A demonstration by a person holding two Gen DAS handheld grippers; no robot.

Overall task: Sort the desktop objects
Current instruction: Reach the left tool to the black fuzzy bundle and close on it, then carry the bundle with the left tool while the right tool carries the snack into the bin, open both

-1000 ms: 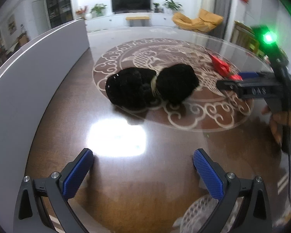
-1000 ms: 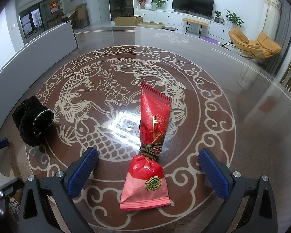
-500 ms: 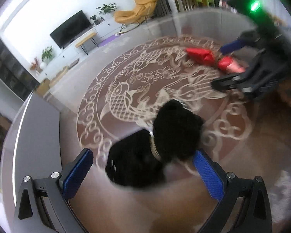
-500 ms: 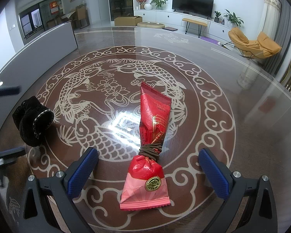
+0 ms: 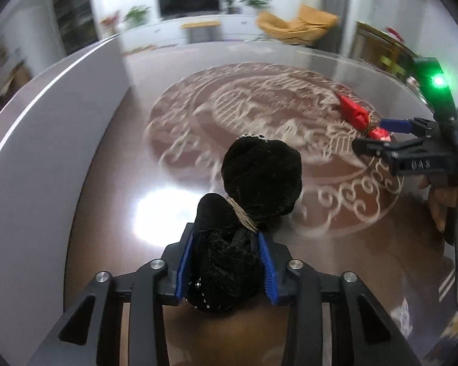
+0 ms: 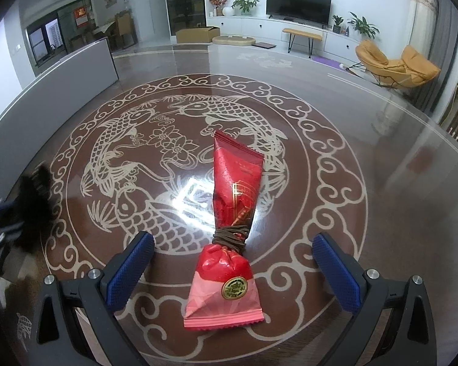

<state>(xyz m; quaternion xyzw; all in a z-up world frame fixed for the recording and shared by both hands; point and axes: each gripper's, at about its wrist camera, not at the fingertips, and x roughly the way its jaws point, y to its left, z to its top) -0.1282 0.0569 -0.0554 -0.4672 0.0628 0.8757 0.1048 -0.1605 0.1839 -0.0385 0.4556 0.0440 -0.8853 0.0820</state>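
My left gripper (image 5: 226,244) is shut on the near half of a black velvet pouch (image 5: 259,177) tied in the middle with a cord. The pouch shows blurred at the far left of the right wrist view (image 6: 35,204). A red snack packet (image 6: 233,213) bound with brown cord lies on the glass table, its pink end between the fingers of my open right gripper (image 6: 233,262), not touched by them. The packet (image 5: 355,113) and the right gripper (image 5: 378,135) also show at the right of the left wrist view.
The round glass table (image 6: 336,116) has a brown fish pattern under it. A grey curved panel (image 5: 45,140) stands along its left side. A hand (image 5: 442,198) holds the right gripper's handle. Beyond are a TV, a bench and an orange chair (image 6: 397,64).
My left gripper moved in over the black pouch, swung round and shut on its near half. The right gripper and the red packet have stayed still.
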